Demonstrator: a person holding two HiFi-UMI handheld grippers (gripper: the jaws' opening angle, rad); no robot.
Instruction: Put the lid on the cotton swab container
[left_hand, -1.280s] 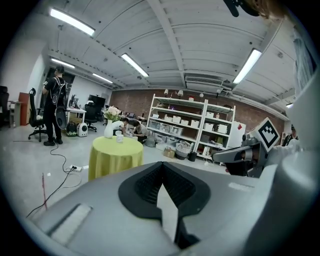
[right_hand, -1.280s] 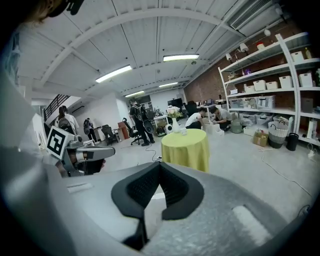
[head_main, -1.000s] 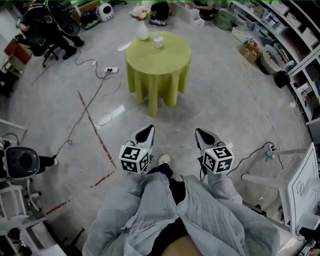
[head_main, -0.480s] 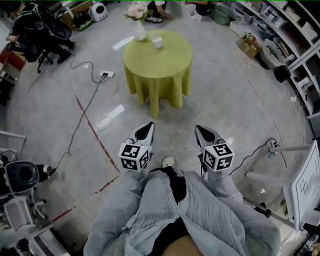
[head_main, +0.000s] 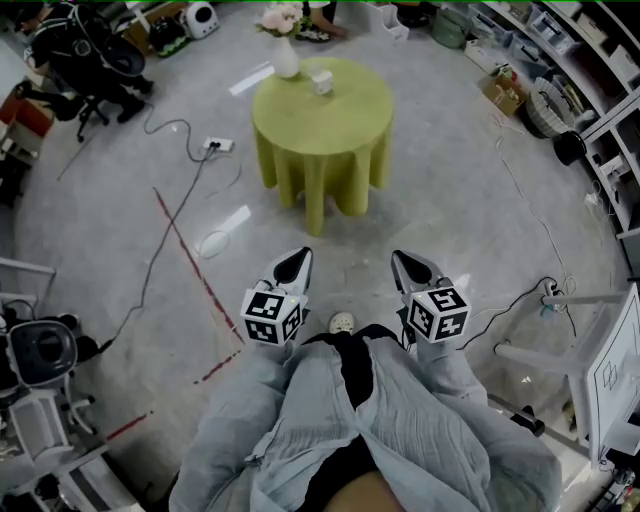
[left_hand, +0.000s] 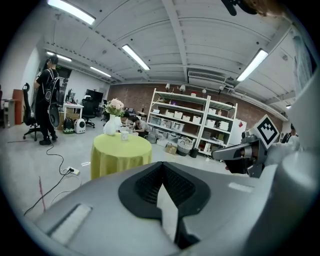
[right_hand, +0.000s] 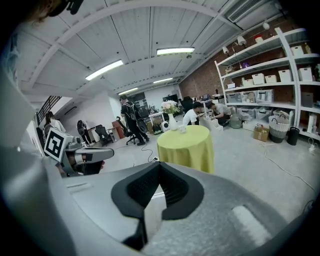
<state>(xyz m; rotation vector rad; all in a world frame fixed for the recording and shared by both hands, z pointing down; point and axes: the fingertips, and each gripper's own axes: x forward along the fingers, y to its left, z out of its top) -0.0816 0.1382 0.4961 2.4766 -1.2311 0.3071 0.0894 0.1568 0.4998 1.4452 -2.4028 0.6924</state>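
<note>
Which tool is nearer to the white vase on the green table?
Left. Both are far back from the vase. The left tool is nearly in line with it; the right tool sits farther off to its right.

**First speaker:** What stands on the green table?

**Second speaker:** A small pale thing, perhaps the cotton swab container. It is too small to tell whether a lid is on it.

**First speaker:** And the person's hands?

**Second speaker:** Hidden. The marker cubes of the left gripper and the right gripper, and the grey sleeves, cover them.

**First speaker:** What about the room's edges?

**Second speaker:** Shelves run off the right side. A shoe shows only its toe between the sleeves.
</note>
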